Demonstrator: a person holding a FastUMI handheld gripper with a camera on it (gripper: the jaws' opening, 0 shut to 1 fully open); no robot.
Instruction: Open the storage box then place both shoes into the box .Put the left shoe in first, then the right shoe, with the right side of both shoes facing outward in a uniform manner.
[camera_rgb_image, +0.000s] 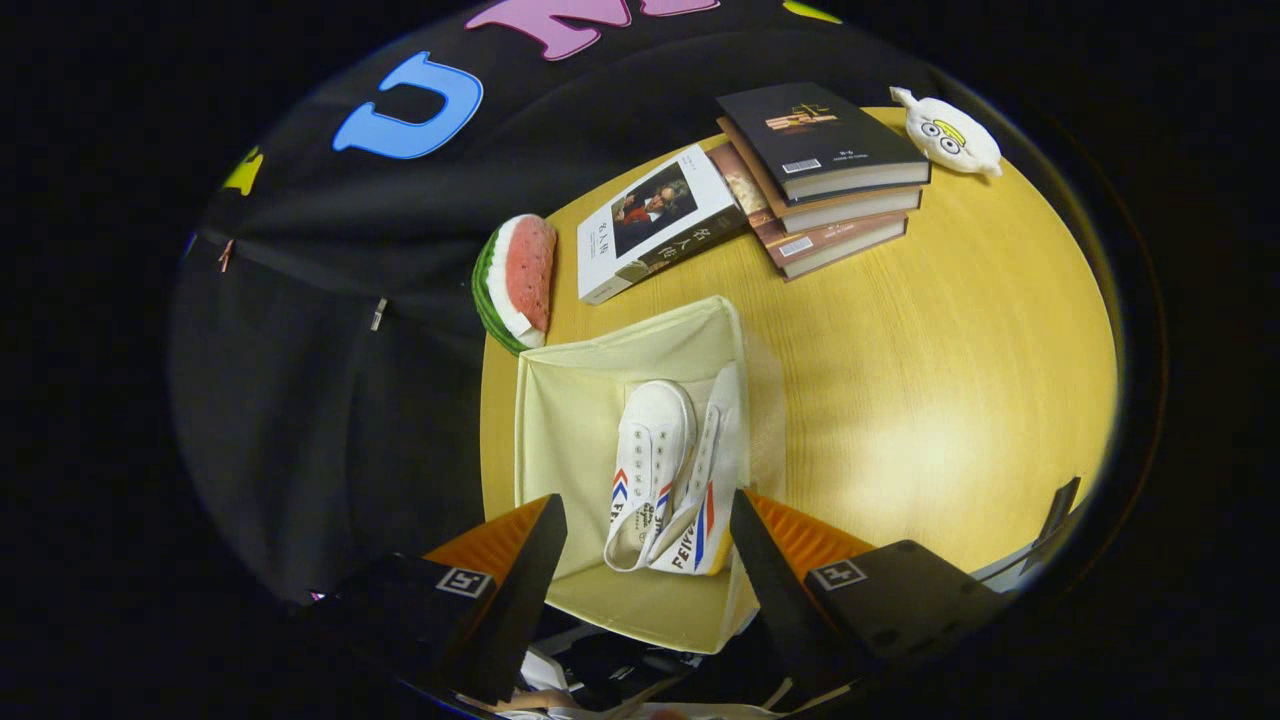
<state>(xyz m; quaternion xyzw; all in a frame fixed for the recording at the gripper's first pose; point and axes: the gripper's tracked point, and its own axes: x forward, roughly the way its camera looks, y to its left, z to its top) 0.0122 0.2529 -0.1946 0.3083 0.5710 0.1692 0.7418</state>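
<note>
Gripper (648, 525) fingers stand spread apart at the bottom centre, holding nothing, above the open storage box (560, 420). Both white shoes (668, 470) lie inside it, mid-frame. Books (790, 175), a watermelon-slice toy (517, 282) and a plush toy (946, 132) sit higher on the yellow table (940, 380).

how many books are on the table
4. One light-covered book lies alone beside the watermelon slice toy. Three more form a stack next to it, near the white plush toy. The open gripper hovers above the shoes.
</note>
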